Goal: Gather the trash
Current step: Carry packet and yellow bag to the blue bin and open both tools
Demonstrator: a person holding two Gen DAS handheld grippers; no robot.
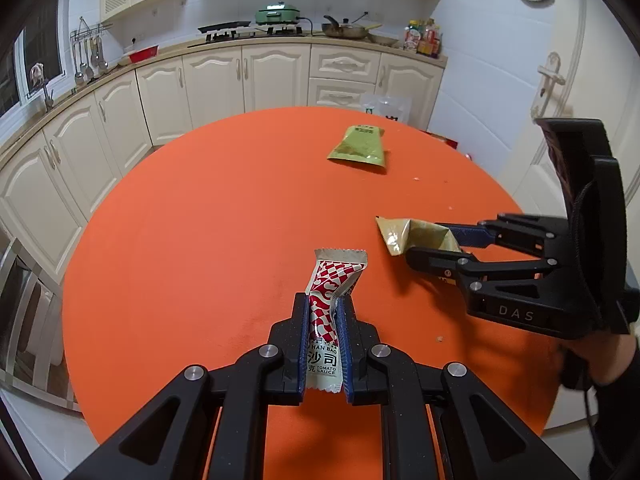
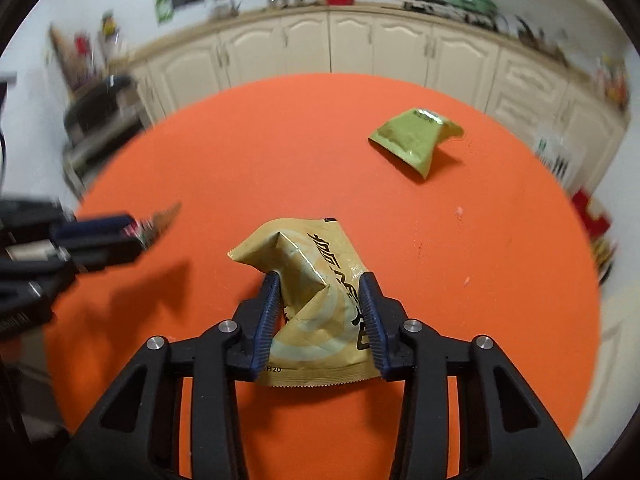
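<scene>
- Step: grabbing 2nd piece of trash. Left gripper fingers clamped tight on tomato sauce sachet, held over orange table.
- Right gripper fingers partly open, straddling crumpled gold wrapper on table; pads touch its edges, firm grip unclear.
- Next, I'd say: squeeze fully, lift, then green packet farther back.
- Left view alone shows sachet print; right view shows wrapper's crease between fingers.

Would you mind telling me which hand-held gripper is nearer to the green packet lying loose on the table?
Right. The right hand-held gripper, straddling a gold packet, has the green packet just beyond it; the left hand-held gripper, shut on a ketchup sachet, sits farther back.
</scene>
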